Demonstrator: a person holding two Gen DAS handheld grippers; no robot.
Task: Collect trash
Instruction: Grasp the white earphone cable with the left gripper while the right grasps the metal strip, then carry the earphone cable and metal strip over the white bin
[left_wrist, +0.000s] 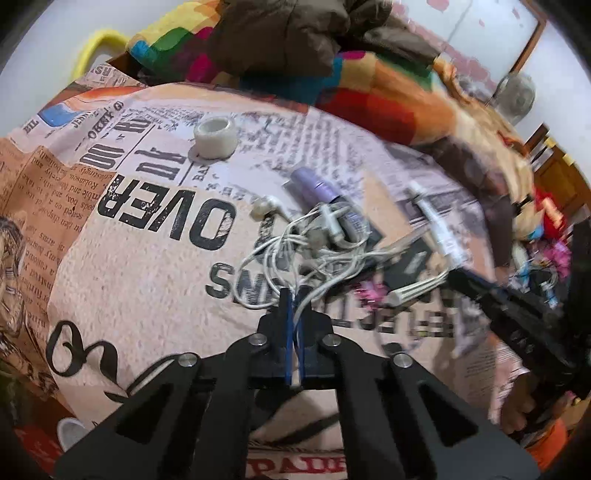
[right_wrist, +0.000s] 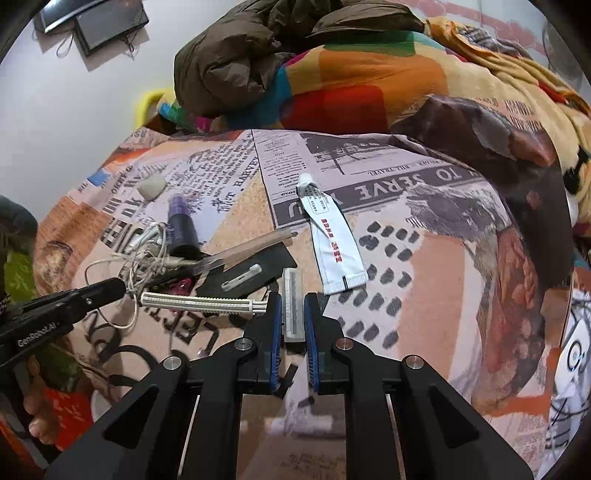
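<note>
Bedspread (right_wrist: 424, 258) newsprint-patterned, white wall behind | left gripper (left_wrist: 294, 295) clamped on earphone cord (left_wrist: 295, 254) | right gripper (right_wrist: 293, 299) pinching razor (right_wrist: 293, 306)

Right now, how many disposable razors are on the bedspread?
1. The razor lies in front of the black card, its head clamped in the right hand-held gripper, handle pointing toward the earphone tangle. More could be hidden under the clutter.

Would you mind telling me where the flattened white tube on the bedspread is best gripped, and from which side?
Grip the white tube across its flat body, probably just above the crimped end, coming from above with the jaws spanning its narrow width. It lies flat and apart from the other litter, crimp toward the camera, so that end is nearest.
</note>
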